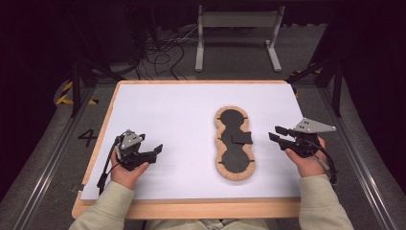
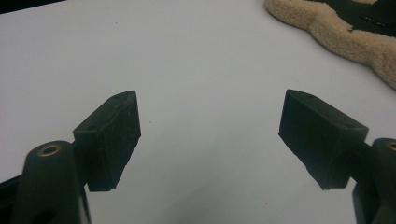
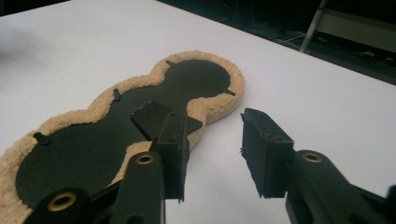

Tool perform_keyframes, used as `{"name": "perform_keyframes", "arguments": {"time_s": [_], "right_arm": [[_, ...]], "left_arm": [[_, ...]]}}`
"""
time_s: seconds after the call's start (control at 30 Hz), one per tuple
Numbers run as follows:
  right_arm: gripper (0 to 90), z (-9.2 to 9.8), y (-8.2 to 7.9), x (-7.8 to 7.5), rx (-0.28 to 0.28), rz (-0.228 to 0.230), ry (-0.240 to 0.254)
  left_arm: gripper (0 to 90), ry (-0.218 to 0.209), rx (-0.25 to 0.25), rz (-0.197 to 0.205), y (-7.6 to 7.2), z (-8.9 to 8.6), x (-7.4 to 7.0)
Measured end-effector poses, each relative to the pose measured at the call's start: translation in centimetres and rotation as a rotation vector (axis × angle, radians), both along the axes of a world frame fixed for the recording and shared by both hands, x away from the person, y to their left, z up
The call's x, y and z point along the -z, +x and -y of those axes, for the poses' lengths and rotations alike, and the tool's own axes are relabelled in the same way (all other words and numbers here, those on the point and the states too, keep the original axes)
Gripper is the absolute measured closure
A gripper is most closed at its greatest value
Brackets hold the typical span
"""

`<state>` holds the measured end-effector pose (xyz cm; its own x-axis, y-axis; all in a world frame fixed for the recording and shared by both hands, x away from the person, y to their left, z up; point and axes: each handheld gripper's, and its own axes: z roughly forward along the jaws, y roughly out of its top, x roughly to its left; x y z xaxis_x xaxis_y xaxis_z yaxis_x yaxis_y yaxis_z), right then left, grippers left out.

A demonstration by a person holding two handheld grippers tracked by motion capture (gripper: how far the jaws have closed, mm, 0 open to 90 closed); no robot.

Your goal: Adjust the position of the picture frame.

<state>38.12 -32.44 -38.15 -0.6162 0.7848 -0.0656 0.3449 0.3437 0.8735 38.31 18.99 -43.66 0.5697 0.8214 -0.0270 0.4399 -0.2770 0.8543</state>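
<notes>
Two grippers are in my hands and neither holds anything: my left gripper (image 1: 152, 152) rests with its jaws wide apart over bare white table (image 1: 172, 115), well apart from the work, and my right gripper (image 1: 276, 133) has its jaws partly apart, empty. Just beside my right jaws lies the fleece-edged black pad (image 1: 234, 143), flat near the table's middle, with a small black flap (image 3: 161, 119) at its waist. I judge the job barely begun: nothing gripped or lifted yet.

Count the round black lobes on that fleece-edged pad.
3. On the pad, the lobes run in a row: the far lobe, the middle lobe partly under a small black flap, and the near lobe.
</notes>
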Motion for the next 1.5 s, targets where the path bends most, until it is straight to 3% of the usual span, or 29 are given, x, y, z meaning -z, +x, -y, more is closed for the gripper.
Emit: {"name": "perform_keyframes", "arguments": {"time_s": [0.17,0.23,0.3,0.37,0.47,0.83,0.87,1.23,1.5], "right_arm": [[75.2,-0.3,-0.1,-0.2,-0.009,-0.018,-0.037],[87.0,-0.4,-0.1,-0.3,-0.010,-0.026,-0.046],[90.0,-0.3,0.0,-0.3,-0.019,-0.046,-0.041],[90.0,-0.3,0.3,-0.2,-0.051,-0.088,-0.027],[90.0,-0.6,0.3,-0.1,-0.060,-0.105,-0.046],[90.0,-2.2,0.7,0.7,-0.079,-0.178,-0.155],[90.0,-2.7,0.8,1.1,-0.078,-0.201,-0.181],[90.0,-4.6,1.4,3.0,-0.105,-0.327,-0.280],[90.0,-6.0,1.9,4.3,-0.104,-0.361,-0.348]], "left_arm": [[21.1,0.013,0.008,-0.004,0.1,0.3,0.1],[21.2,0.013,0.008,-0.004,0.1,0.2,0.1],[21.1,0.009,0.003,-0.006,0.1,0.2,0.1],[21.2,0.010,0.000,-0.005,0.2,0.1,0.1],[21.1,0.012,-0.002,-0.011,0.3,0.1,0.2],[22.1,0.004,-0.010,-0.009,0.4,0.1,0.1],[22.2,0.003,-0.008,-0.009,0.4,0.1,0.2],[22.4,0.012,-0.004,-0.022,0.5,0.2,0.3],[22.4,0.021,0.001,-0.031,0.6,0.3,0.5]]}}
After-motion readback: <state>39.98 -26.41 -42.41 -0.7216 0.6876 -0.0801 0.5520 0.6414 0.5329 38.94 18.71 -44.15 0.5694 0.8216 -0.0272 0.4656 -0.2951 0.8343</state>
